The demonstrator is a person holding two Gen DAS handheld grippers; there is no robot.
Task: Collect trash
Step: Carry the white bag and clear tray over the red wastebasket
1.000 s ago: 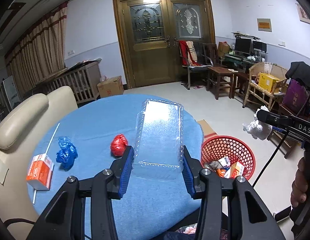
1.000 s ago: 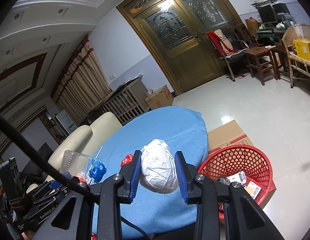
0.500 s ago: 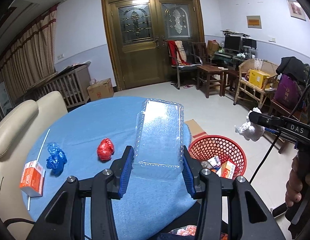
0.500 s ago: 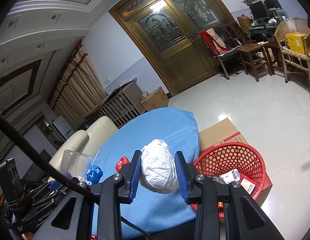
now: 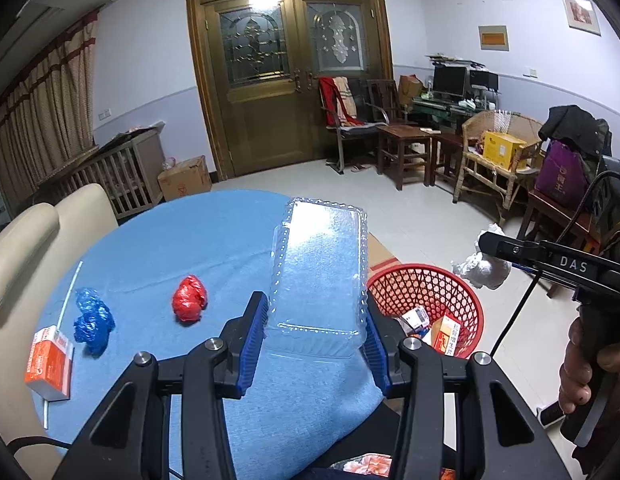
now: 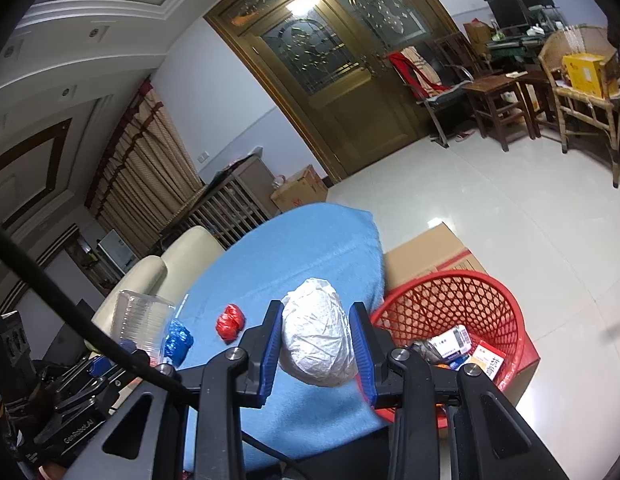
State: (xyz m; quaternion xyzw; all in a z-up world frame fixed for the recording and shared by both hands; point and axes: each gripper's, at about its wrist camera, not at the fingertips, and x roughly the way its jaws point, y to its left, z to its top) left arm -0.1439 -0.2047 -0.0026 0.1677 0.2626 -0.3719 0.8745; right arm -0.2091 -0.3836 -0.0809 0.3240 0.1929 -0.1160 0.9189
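My left gripper (image 5: 315, 336) is shut on a clear plastic container (image 5: 320, 276), held above the blue table (image 5: 214, 248) near its right edge. My right gripper (image 6: 316, 348) is shut on a crumpled white paper ball (image 6: 316, 340), also seen in the left wrist view (image 5: 482, 270), above the table edge beside the red basket (image 6: 450, 300). The red basket (image 5: 430, 292) stands on the floor and holds several small boxes. On the table lie a red wad (image 5: 189, 299), a blue wad (image 5: 92, 322), an orange box (image 5: 48, 364) and a white straw (image 5: 68, 292).
A cream chair (image 5: 34, 232) stands left of the table. A cardboard box (image 6: 430, 248) lies on the floor behind the basket. Wooden chairs and a wicker chair (image 5: 498, 152) line the right wall.
Both grippers have shifted right toward the red basket with their loads. The table items have slid left in the left wrist view.
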